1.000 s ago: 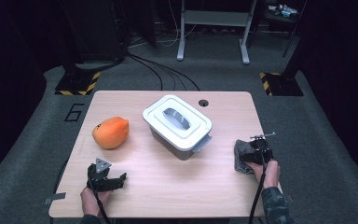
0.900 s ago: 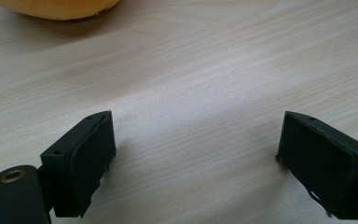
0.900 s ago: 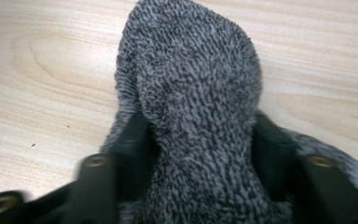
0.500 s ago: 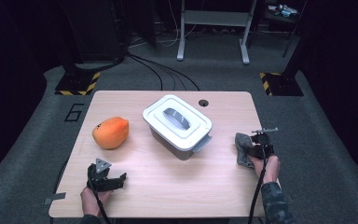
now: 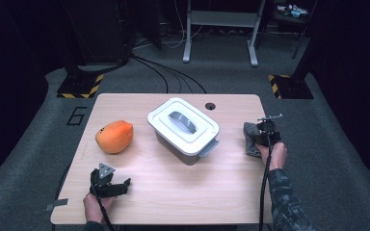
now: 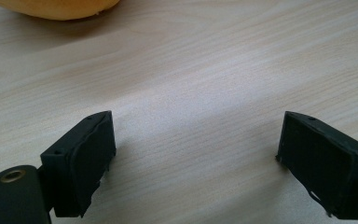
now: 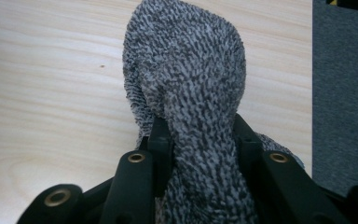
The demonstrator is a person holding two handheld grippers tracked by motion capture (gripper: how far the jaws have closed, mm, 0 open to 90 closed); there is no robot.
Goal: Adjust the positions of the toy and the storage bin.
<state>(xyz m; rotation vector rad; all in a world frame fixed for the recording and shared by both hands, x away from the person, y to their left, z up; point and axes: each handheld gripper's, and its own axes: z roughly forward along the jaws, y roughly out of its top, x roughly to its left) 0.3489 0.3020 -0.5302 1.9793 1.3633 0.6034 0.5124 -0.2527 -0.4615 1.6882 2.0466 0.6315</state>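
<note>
Since the earlier frames the right claw (image 5: 261, 136) has been closing its jaws on the grey knitted cloth (image 5: 251, 138) at the right edge of the surface (image 5: 173, 192), and it is now lifting a bunched fold of it slightly; the left claw (image 5: 118, 185) is staying where it was. In the right gripper view the cloth (image 7: 186, 93) is pinched tight between the two black jaws, its free end standing up ahead of them over the wood, right at the border with the dark floor.

The relation that matters: the white lidded box (image 5: 183, 127) is lying to the left of the right claw, across a bare strip of wood, its long axis running diagonally from far-left to near-right, with the grey handle in its lid following that line. The right hand (image 5: 272, 155) is clearly the nearer one to it. The left claw is resting low at the near-left corner, jaws wide apart with nothing between them, and the orange papaya-like fruit (image 5: 114, 136) is lying just beyond it; its rim is showing at the top of the left gripper view (image 6: 56, 7).

Counted: one cloth, one lidded box, one fruit, two claws.
</note>
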